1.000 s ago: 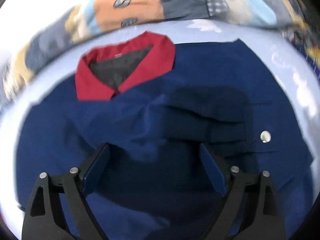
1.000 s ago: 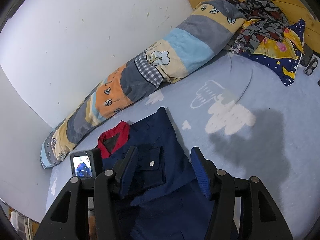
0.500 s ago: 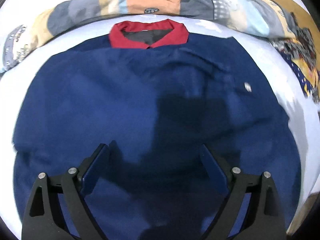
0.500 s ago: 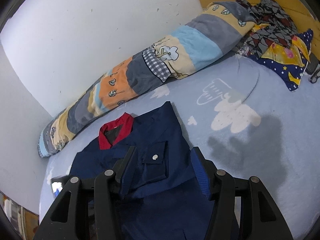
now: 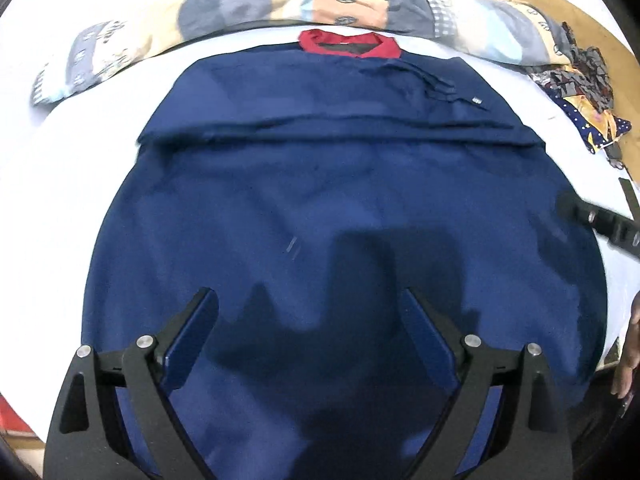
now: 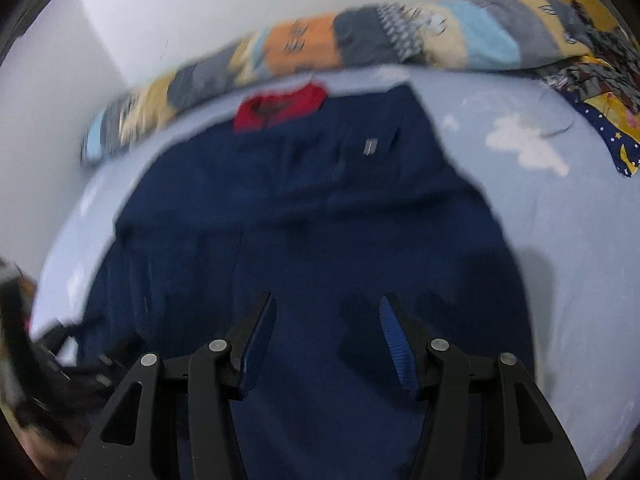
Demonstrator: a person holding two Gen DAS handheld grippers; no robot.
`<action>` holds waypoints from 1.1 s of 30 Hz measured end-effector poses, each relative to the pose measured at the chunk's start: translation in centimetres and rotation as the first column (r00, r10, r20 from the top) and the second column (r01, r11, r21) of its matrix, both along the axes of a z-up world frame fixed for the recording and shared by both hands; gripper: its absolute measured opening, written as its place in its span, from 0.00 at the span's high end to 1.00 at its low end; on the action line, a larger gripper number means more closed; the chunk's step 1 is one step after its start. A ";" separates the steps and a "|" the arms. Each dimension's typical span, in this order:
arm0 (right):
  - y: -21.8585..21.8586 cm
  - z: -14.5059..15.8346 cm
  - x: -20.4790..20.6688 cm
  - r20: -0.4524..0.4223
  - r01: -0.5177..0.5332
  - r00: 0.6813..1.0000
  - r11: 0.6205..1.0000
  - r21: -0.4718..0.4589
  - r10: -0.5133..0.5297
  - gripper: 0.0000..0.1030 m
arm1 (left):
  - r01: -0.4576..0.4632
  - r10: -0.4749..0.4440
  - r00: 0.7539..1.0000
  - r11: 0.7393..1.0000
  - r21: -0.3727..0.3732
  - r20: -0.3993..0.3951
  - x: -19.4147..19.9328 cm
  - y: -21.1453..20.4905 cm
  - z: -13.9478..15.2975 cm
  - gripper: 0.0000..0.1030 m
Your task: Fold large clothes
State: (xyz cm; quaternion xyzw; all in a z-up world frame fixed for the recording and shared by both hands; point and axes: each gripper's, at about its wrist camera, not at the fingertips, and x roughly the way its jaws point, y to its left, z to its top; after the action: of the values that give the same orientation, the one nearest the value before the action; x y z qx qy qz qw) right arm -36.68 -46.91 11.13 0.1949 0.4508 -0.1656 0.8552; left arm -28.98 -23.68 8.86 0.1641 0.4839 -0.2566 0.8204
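A large navy blue shirt with a red collar lies flat on the pale blue bed sheet, collar at the far side. A fold line crosses it about a third down from the collar. A chest pocket with a metal snap sits on the far right part. My left gripper is open and empty above the shirt's near part. My right gripper is open and empty above the shirt, whose collar is blurred. The right gripper's finger shows at the left wrist view's right edge.
A long patchwork bolster pillow lies along the far edge against the white wall. A heap of patterned clothes lies at the far right beside a wooden headboard. Sheet lies bare to the shirt's right.
Both grippers have pulled back toward the shirt's near end and now look along it. The right gripper has swung left over the shirt. Both stay open and empty.
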 end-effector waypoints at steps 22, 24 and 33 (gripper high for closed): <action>11.0 -5.9 -7.3 -0.134 -0.099 0.988 0.973 -0.207 0.072 0.43 | -0.108 0.107 0.990 0.994 0.015 0.089 -7.2 6.4 -4.8 0.01; 10.9 -6.0 -7.2 -0.128 -0.100 0.989 0.973 -0.207 0.075 0.39 | -0.109 0.107 0.989 0.994 0.006 0.101 -7.2 6.7 -4.9 0.00; 11.0 -6.7 -7.7 -0.094 -0.099 0.992 0.972 -0.211 0.080 0.27 | -0.093 0.093 0.986 0.996 -0.005 0.141 -7.5 6.8 -5.3 0.00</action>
State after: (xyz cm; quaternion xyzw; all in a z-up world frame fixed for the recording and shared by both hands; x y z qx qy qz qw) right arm -44.43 -35.89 4.38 0.0732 0.4746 -0.1830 0.8579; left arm -36.47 -16.88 3.59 0.1595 0.4318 -0.2054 0.8637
